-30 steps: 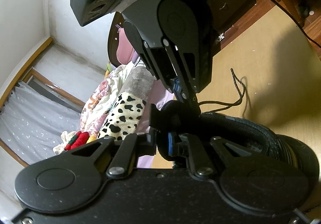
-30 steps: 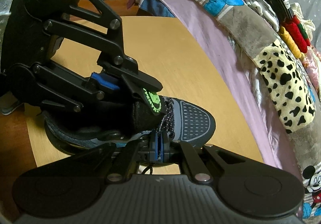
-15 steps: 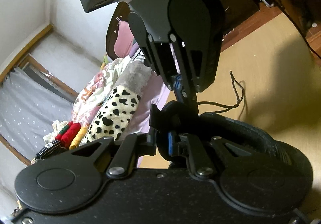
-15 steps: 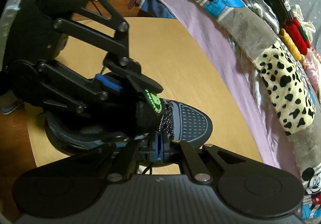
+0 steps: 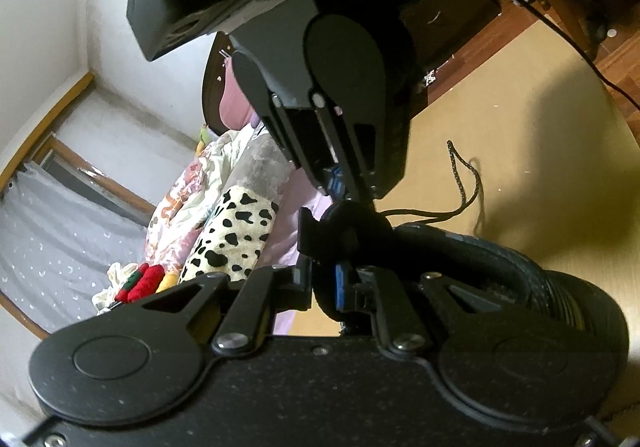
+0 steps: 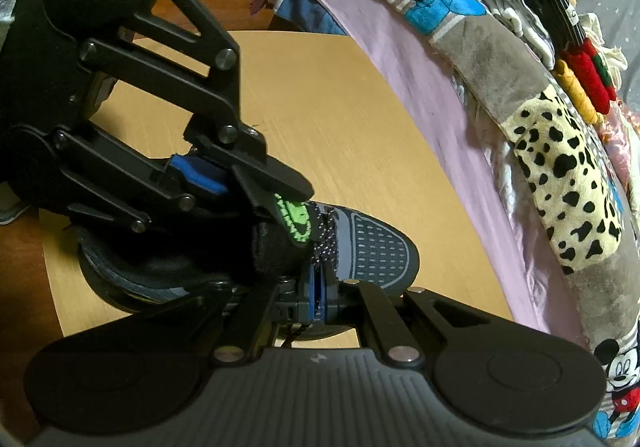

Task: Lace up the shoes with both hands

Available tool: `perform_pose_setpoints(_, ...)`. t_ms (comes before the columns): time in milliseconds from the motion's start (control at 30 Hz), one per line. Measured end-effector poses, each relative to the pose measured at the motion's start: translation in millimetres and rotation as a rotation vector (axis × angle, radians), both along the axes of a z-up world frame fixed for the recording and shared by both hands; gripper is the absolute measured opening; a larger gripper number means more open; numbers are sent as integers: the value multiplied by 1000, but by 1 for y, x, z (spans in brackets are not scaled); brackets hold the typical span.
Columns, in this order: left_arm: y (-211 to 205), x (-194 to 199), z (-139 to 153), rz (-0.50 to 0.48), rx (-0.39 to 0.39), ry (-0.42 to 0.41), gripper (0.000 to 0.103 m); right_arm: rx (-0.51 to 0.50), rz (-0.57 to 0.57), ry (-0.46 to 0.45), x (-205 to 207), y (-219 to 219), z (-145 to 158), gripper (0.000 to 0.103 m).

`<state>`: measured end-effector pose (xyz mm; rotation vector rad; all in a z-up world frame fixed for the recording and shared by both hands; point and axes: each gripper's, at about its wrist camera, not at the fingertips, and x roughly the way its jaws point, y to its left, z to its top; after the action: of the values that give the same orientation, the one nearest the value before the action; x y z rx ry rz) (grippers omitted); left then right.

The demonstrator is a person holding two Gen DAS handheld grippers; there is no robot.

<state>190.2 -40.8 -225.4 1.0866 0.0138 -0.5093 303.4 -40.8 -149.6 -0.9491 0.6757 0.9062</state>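
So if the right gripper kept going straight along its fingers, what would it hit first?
Probably the shoe: the right gripper sits shut on the speckled lace just short of the laced front. Depth is uncertain.

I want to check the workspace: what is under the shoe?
The shoe rests on a round light wooden table. The table surface directly beneath its sole is covered, and the right gripper hides the near edge.
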Motion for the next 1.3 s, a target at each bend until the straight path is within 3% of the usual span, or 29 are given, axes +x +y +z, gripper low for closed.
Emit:
perform_pose_setpoints(367,2,4,2,-16,10,10,10,12,78,-75,-12,2,1,6)
perform_pose_setpoints(567,1,4,2,-24,12,13,10,60,24,-53,-4,-9,10,31)
perform_pose_setpoints(667,1,5,2,-24,11,15,10,94,0,-25,1,-16,15,36)
perform_pose_setpoints(967,1,6,4,-22,8,20,10,163,-47,73,10,-35,17,31)
perform_pose_setpoints(1133,7,10,5,-25,9,19,10,201,-40,107,10,-38,14,14)
perform_pose_setpoints(1300,7,11,5,-26,10,19,10,208,-39,134,11,-38,11,9)
